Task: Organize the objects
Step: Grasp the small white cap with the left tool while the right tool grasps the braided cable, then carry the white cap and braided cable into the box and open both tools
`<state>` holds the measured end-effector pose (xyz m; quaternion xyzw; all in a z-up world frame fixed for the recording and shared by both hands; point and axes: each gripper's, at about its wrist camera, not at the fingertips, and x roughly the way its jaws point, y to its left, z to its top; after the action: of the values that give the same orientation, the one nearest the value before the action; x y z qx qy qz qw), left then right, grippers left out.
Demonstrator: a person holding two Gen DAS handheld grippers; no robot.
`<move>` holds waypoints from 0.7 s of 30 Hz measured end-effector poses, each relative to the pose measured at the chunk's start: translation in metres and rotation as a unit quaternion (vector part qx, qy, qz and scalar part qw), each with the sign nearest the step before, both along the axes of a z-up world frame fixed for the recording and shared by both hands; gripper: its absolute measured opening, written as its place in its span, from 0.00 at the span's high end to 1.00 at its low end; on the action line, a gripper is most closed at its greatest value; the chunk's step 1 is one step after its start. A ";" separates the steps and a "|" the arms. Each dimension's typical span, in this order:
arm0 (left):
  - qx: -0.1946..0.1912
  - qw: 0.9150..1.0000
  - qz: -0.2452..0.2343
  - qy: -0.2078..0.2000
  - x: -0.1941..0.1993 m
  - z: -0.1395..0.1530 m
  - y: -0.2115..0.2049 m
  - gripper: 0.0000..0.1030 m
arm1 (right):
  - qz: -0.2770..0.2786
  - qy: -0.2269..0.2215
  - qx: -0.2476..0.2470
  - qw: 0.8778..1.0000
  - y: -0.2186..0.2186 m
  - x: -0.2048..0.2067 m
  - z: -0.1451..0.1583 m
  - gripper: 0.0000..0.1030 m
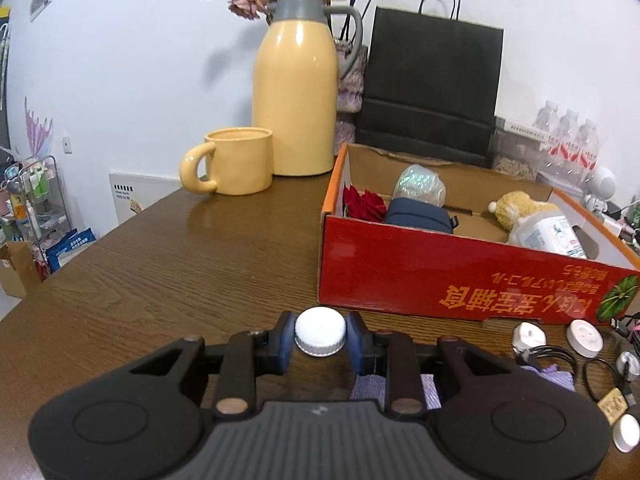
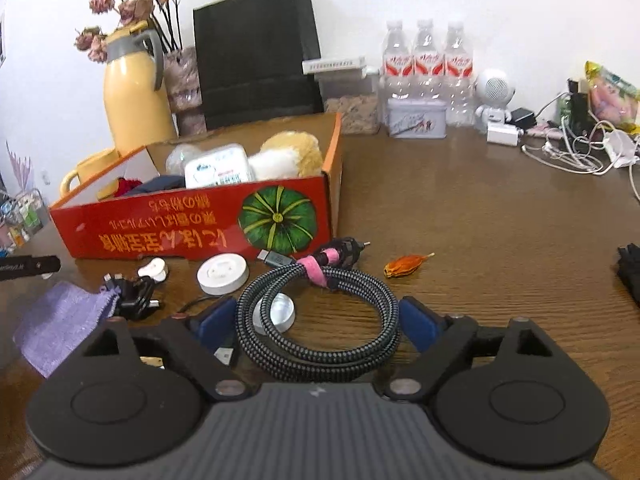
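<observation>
White ribbed cap (image 1: 320, 336) pinched in the left claw (image 1: 320, 338).
The right claw (image 2: 318, 320) gapes wide around a coiled braided cable (image 2: 320, 320), pink-strapped, pads clear of it.

Wooden table (image 2: 500, 220) with red box (image 2: 192, 224), coiled cable (image 2: 320, 320).

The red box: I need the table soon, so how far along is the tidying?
Partly done. The red box already holds a plush toy, a bottle and a pouch. The left gripper clamps a white cap; the right gripper straddles the coiled cable, unpinched. Pucks, purple cloth remain.
</observation>
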<state>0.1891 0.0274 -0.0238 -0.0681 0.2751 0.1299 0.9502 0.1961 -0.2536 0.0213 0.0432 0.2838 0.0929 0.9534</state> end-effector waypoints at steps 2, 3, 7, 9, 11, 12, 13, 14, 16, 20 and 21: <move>0.000 1.000 -0.004 -0.008 -0.008 0.003 -0.001 0.74 | -0.001 -0.012 0.002 1.000 0.001 -0.007 0.002 0.15; 0.000 1.000 -0.006 -0.012 -0.012 0.005 -0.002 0.74 | -0.002 -0.019 0.003 1.000 0.002 -0.010 0.003 0.15; -0.006 0.999 -0.015 -0.027 -0.022 0.015 -0.005 0.74 | -0.014 -0.066 0.010 0.998 0.004 -0.032 0.010 0.15; -0.006 0.999 -0.023 -0.037 -0.024 0.023 -0.009 0.74 | -0.020 -0.092 0.006 0.996 0.007 -0.041 0.013 0.15; -0.004 0.998 -0.031 -0.046 -0.026 0.031 -0.013 0.74 | -0.017 -0.111 0.004 0.994 0.010 -0.045 0.017 0.15; -0.003 0.998 -0.035 -0.050 -0.025 0.035 -0.016 0.74 | -0.014 -0.120 0.002 0.993 0.012 -0.045 0.020 0.15; -0.003 0.998 -0.040 -0.053 -0.024 0.038 -0.018 0.74 | -0.010 -0.124 0.000 0.992 0.014 -0.045 0.022 0.15; -0.003 0.997 -0.047 -0.057 -0.023 0.042 -0.021 0.74 | -0.007 -0.127 -0.001 0.992 0.017 -0.044 0.024 0.15; 0.000 0.996 -0.058 -0.066 -0.020 0.048 -0.027 0.74 | 0.002 -0.134 -0.005 0.991 0.023 -0.041 0.029 0.15; 0.001 0.995 -0.071 -0.074 -0.008 0.055 -0.036 0.74 | 0.023 -0.148 -0.015 0.989 0.042 -0.033 0.040 0.15; 0.000 0.994 -0.073 -0.075 -0.004 0.056 -0.037 0.74 | 0.027 -0.151 -0.018 0.988 0.047 -0.030 0.043 0.15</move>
<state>0.1848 -0.0098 0.0319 -0.0569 0.2073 0.0547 0.9751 0.1659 -0.2068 0.0639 0.0043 0.1388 0.1191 0.9831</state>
